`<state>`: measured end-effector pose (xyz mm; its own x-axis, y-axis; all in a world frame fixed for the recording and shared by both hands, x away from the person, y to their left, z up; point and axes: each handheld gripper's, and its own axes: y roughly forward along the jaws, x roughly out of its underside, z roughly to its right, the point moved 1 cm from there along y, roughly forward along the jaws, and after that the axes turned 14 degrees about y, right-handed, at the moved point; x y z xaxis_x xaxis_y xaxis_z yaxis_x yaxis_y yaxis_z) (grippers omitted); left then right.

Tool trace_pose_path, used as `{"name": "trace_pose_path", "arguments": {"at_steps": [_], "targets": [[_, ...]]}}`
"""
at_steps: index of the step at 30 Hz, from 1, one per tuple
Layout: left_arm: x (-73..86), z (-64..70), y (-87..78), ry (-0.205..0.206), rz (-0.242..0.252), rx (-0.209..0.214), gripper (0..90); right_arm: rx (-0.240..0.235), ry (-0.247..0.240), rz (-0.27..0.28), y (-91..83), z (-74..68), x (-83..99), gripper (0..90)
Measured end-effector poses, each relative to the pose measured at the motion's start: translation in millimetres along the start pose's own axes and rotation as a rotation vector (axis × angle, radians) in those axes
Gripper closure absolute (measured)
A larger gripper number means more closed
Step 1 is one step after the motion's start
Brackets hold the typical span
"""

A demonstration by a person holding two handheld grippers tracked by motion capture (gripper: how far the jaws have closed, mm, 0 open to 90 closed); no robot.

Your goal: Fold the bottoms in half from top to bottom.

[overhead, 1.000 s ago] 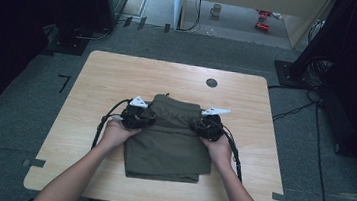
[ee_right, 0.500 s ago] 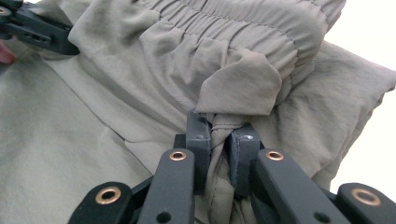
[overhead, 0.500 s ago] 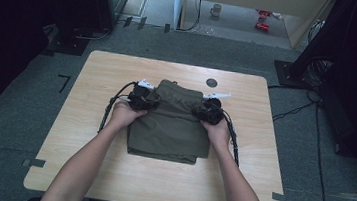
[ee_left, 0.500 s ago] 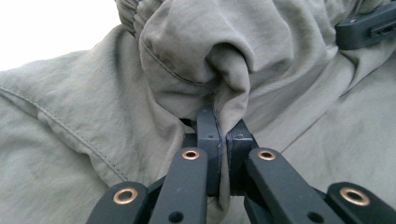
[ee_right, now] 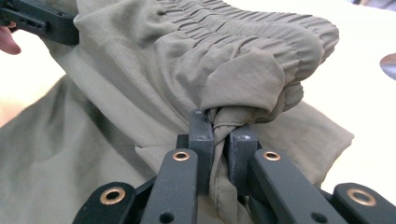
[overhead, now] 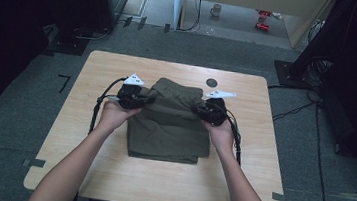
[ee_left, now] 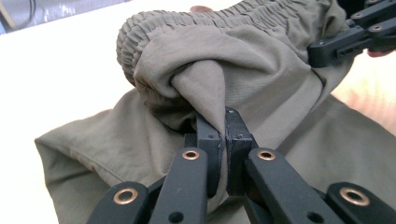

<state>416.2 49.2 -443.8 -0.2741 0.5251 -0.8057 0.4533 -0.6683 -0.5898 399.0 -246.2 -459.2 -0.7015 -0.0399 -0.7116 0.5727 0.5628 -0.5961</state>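
Observation:
An olive green garment with an elastic waistband lies folded on the wooden table. My left gripper is shut on a pinch of its cloth at the left side, near the waistband. My right gripper is shut on a pinch at the right side. In the left gripper view the jaws clamp a fold of the garment, with the right gripper beyond. In the right gripper view the jaws squeeze a twisted tuck of the garment, and the left gripper is at the top left.
A small dark round hole sits in the table just beyond the garment. Black cables trail from both grippers across the tabletop. Bare wood lies on all sides of the garment. Dark floor and equipment stands surround the table.
Both grippers have moved away from the person toward the far side of the table, and the garment has slid with them. Both stay shut on the cloth.

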Motion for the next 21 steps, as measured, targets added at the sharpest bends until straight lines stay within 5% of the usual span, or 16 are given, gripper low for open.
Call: {"name": "trace_pose_path", "arguments": {"at_steps": [5,12,17,21], "targets": [[18.2,22.3,-2.2,-0.009,-0.012,0.018,88.8,-0.014,0.002,-0.014,-6.7,-3.1,19.4,82.5],[41.2,36.3,2.7,-0.021,-0.057,0.049,87.5,-0.019,-0.002,-0.073,-2.2,-3.1,45.0,80.9],[46.6,34.2,0.6,-0.072,-0.086,0.088,74.9,-0.054,0.027,-0.112,-2.4,2.5,49.7,64.7],[39.4,31.5,-9.0,-0.041,-0.091,0.092,70.2,-0.079,0.018,-0.075,-15.3,5.3,44.9,55.5]]}}
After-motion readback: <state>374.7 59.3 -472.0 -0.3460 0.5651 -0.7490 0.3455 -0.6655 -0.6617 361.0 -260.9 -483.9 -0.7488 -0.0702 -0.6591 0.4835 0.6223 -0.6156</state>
